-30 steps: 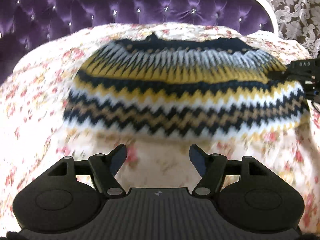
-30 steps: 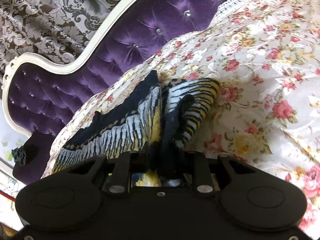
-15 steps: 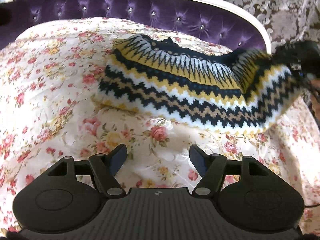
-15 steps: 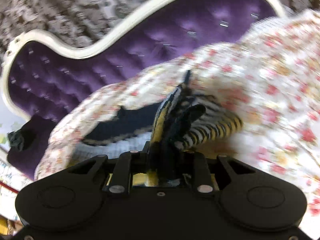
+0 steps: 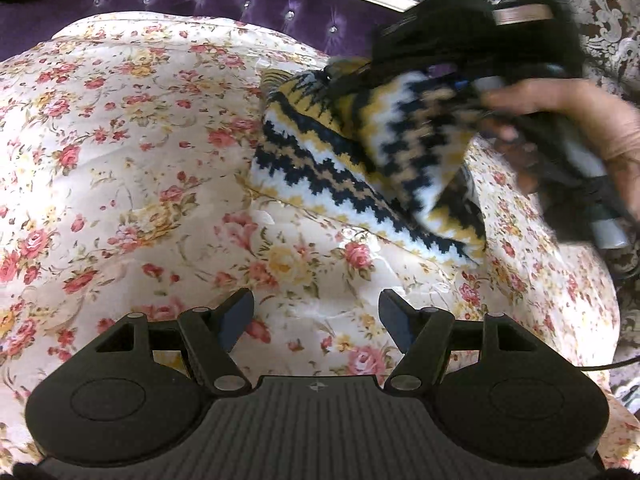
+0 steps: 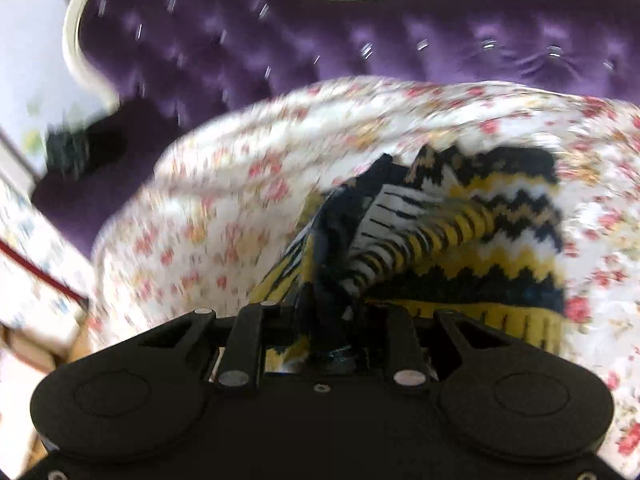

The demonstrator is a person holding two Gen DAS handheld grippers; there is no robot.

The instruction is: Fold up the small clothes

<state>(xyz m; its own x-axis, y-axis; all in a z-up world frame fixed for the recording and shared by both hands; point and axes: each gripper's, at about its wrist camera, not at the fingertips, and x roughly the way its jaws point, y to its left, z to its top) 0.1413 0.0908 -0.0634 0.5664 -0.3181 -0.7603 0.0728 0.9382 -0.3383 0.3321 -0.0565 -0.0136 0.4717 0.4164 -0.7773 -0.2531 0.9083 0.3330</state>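
My right gripper [image 6: 332, 280] is clamped on the sweater [image 5: 360, 168], one side lifted over the rest on the floral sheet [image 5: 140, 160]. My left gripper [image 5: 316, 320] hangs empty, jaws apart, near the hem.

Sweater [image 5: 360, 168]: chunky knit wool-type cloth, coarse matt stitch texture, zigzag bands. Bedspread [image 5: 140, 168]: smooth floral cloth with a slight satin sheen, lightly wrinkled. Headboard [image 6: 360, 40]: purple velvet-like tufted cloth, soft sheen, shiny crystal-type buttons, glossy cream painted frame. Left gripper [image 5: 316, 320]: matt black plastic body, ribbed centre panel, small bright metal pins; fingers' [image 5: 236, 320] pads look smooth, dark blue. Right gripper [image 6: 332, 320]: same matt black plastic. Wall covering [image 5: 608, 20]: damask pattern, faint metallic shine.
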